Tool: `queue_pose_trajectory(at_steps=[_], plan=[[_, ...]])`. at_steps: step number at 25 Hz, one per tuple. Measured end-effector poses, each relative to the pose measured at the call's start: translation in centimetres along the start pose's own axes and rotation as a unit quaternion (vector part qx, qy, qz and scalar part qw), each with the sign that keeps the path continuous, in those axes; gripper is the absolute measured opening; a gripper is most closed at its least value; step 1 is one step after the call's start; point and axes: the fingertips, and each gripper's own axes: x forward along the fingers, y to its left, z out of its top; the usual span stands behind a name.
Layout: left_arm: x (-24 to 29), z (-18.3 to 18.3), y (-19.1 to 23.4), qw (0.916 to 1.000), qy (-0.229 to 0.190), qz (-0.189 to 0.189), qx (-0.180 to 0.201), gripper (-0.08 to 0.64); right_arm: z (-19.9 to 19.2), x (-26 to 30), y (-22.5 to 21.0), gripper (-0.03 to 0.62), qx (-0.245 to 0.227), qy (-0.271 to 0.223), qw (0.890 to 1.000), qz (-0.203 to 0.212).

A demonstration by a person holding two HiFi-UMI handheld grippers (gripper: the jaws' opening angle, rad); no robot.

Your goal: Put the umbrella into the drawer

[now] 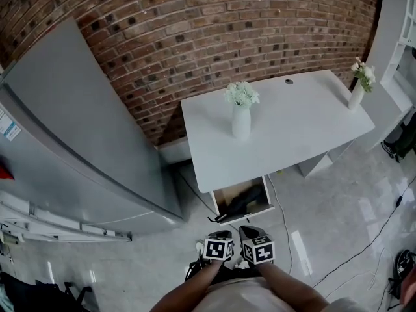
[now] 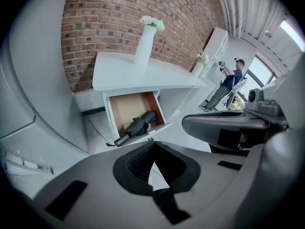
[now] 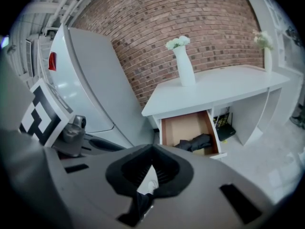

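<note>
A: State of the tongs?
B: Left tongs [image 2: 153, 162] closed tight on nothing; right tongs [image 3: 152, 170] likewise together and empty. Both held low near the body, well apart from the drawer [image 2: 126, 108].
A: Whereabouts of the umbrella [image 2: 138, 125]?
B: Folded, black, lying slantwise inside the open drawer under the white tabletop [image 1: 305, 129]. Looks placed already. Before pushing the drawer in, worth checking for the handle end poking over the front lip.
A: Other containers?
B: On the tabletop, tall white vase [image 1: 241, 122] and smaller vase [image 1: 355, 96], each holding pale flowers [image 1: 242, 94]
</note>
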Motion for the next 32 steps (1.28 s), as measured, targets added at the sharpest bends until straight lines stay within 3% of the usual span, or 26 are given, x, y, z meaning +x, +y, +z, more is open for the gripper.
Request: queue_pose_trajectory(at_steps=[32], plan=[[-0.5, -0.7, -0.5, 1.0, -0.006, 0.002, 0.001, 0.008, -0.7, -1.0, 0.1, 0.016, -0.013, 0.0, 1.0, -0.007]])
